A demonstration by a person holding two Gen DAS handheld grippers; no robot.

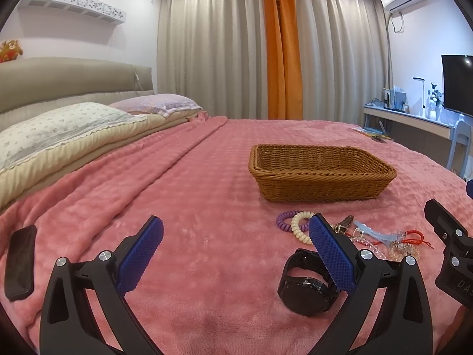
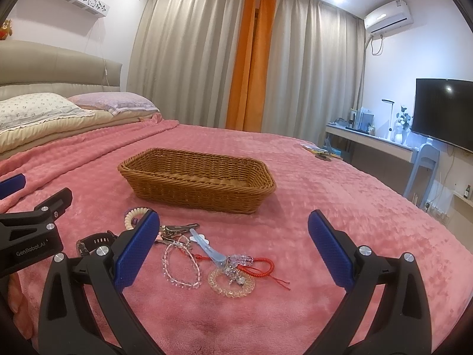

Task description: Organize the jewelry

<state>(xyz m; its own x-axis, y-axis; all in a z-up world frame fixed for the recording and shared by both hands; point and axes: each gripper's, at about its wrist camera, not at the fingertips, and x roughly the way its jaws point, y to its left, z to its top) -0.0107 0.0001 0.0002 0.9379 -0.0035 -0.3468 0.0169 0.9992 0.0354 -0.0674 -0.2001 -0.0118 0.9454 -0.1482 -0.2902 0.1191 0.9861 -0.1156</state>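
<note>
A brown wicker basket (image 1: 320, 174) (image 2: 196, 179) stands empty on the pink bedspread. In front of it lies a jewelry pile: a black watch (image 1: 307, 285), purple (image 1: 285, 220) and cream (image 1: 300, 226) coil bands, a clear bead bracelet (image 2: 180, 266), a yellowish bead ring (image 2: 230, 282), a pale blue clip (image 2: 208, 247), metal clips (image 2: 177, 229) and a red cord (image 2: 263, 261). My left gripper (image 1: 236, 227) is open, left of the pile, its right finger beside the watch. My right gripper (image 2: 232, 222) is open above the pile.
A black phone (image 1: 20, 261) lies at the bed's left edge. Pillows (image 1: 59, 127) sit at the headboard. A desk with a monitor (image 2: 443, 112) and a chair (image 2: 422, 162) stand right of the bed. Small items (image 2: 319, 151) lie at the bed's far right corner.
</note>
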